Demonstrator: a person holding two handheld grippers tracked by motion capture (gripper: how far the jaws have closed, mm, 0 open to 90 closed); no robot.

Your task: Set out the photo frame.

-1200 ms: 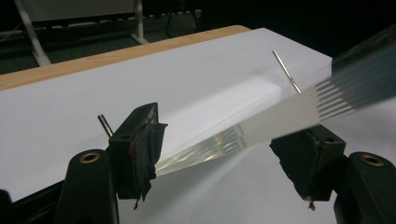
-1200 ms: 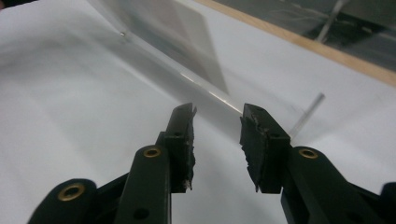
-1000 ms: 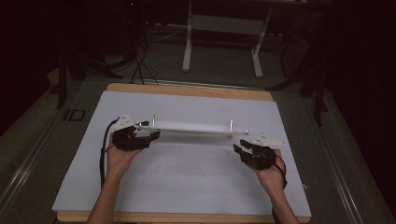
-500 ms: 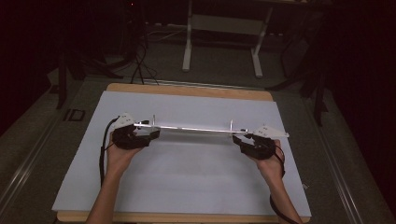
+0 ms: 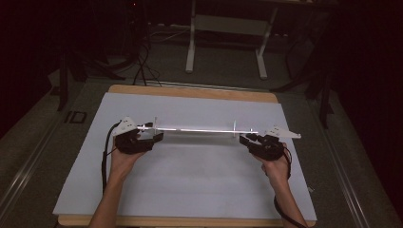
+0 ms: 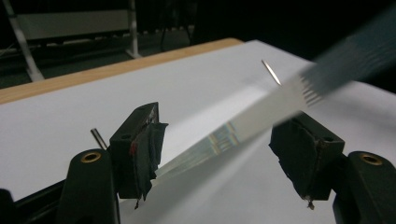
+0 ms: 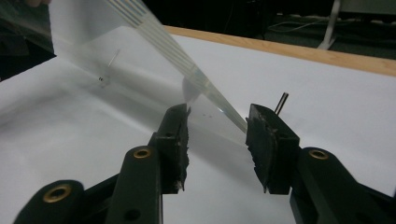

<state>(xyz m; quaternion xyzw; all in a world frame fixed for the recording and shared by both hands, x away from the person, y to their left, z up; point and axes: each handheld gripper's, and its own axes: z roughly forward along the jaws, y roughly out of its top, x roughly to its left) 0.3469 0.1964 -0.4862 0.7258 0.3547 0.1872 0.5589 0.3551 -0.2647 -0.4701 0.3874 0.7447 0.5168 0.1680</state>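
White tabletop: a clear strip spans both tongs, left and right, jaws parted around its ends. Next, I judge, you close both evenly.

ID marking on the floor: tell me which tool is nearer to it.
Left. The left tool is just right of the ID marking; the right tool is farther right, at the clear strip's other end.

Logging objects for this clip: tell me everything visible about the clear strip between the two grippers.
The strip is long, thin and transparent, like acrylic or glass, with bright edges. It spans level across the white table between the left gripper and right gripper, its ends between their open jaws. Thin metal pins stand near each end. Whether it rests on the table is unclear.
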